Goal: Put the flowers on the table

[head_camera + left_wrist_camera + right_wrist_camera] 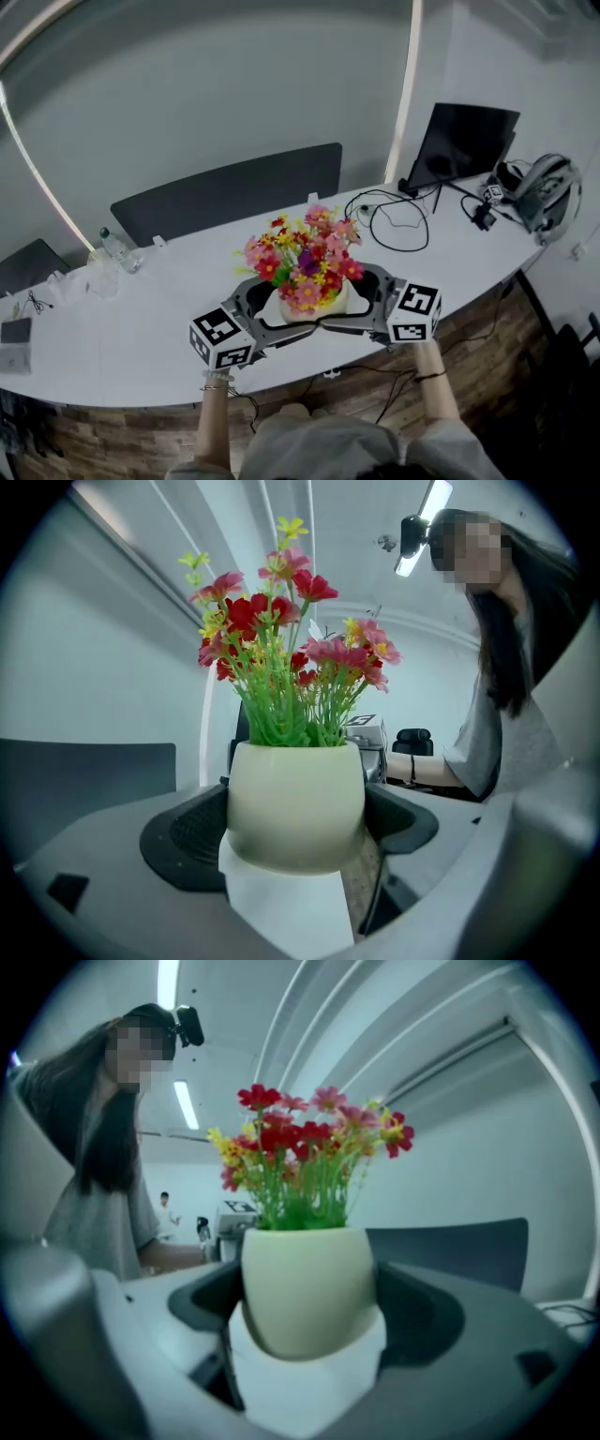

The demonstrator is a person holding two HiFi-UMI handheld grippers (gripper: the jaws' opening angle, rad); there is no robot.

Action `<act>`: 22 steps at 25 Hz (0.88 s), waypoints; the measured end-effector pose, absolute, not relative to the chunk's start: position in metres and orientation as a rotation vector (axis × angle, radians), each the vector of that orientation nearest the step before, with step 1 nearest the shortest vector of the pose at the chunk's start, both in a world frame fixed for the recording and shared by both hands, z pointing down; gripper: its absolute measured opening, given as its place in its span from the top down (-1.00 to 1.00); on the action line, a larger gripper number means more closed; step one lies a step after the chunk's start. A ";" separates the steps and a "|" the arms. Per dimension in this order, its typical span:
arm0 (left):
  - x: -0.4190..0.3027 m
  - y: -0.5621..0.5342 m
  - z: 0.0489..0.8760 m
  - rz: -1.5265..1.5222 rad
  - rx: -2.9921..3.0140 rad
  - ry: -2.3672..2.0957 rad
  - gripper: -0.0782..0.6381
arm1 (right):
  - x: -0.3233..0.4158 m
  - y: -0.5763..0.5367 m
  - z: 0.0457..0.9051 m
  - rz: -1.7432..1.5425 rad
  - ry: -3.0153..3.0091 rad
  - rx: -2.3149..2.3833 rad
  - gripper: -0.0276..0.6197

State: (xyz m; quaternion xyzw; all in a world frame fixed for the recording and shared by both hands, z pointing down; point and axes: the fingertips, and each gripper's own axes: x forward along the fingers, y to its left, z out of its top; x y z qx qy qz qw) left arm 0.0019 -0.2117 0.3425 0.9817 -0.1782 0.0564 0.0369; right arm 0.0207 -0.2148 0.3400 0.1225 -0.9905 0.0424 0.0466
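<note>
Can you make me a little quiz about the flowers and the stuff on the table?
1. True or false: the left hand-held gripper and the right hand-held gripper both grip the cream pot that holds the flowers.
2. Pick one: what stands near the left end of the table?
A. a clear bottle
B. a football
C. a birthday cake
3. Fill in the blank: in the head view, the dark screen stands towards the table's ____ end.

Key:
1. True. Each has a jaw on either side of the pot.
2. A.
3. right.
</note>
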 end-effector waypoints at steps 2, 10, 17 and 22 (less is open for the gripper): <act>-0.001 -0.217 0.344 0.179 3.005 -0.549 -0.47 | 0.017 -0.220 0.342 0.140 -3.024 0.370 -0.46; -0.010 -0.239 0.356 0.192 2.967 -0.518 -0.47 | 0.008 -0.242 0.354 0.205 -3.003 0.386 -0.46; -0.011 -0.270 0.372 0.225 2.956 -0.485 -0.47 | 0.007 -0.273 0.370 0.241 -3.000 0.415 -0.46; -0.010 -0.289 0.389 0.265 2.945 -0.487 -0.47 | 0.008 -0.291 0.387 0.256 -2.992 0.403 -0.46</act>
